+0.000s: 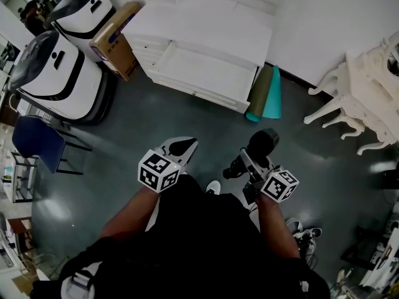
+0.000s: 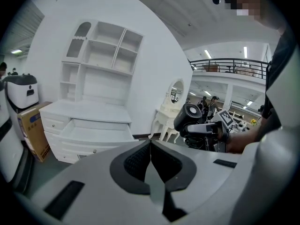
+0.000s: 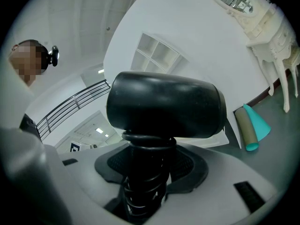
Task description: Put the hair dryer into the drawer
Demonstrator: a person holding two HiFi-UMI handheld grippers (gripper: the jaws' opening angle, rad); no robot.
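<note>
A black hair dryer (image 1: pixel 260 143) is held above the dark floor, my right gripper (image 1: pixel 249 161) shut on its handle. In the right gripper view the dryer's round barrel (image 3: pixel 164 104) fills the middle and its ribbed handle (image 3: pixel 145 182) runs down between the jaws. My left gripper (image 1: pixel 181 147) is shut with nothing in it; its jaws (image 2: pixel 150 161) meet in the left gripper view, where the hair dryer (image 2: pixel 190 118) shows to the right. The white dresser's open drawer (image 1: pixel 202 70) lies ahead, and the same drawer (image 2: pixel 96 130) is seen empty at left.
Two white machines (image 1: pixel 59 73) and a cardboard box (image 1: pixel 118 39) stand left of the dresser. Rolled mats, olive and teal (image 1: pixel 265 92), lean at its right end. An ornate white table (image 1: pixel 368 98) stands at right. A blue chair (image 1: pixel 37 142) is at left.
</note>
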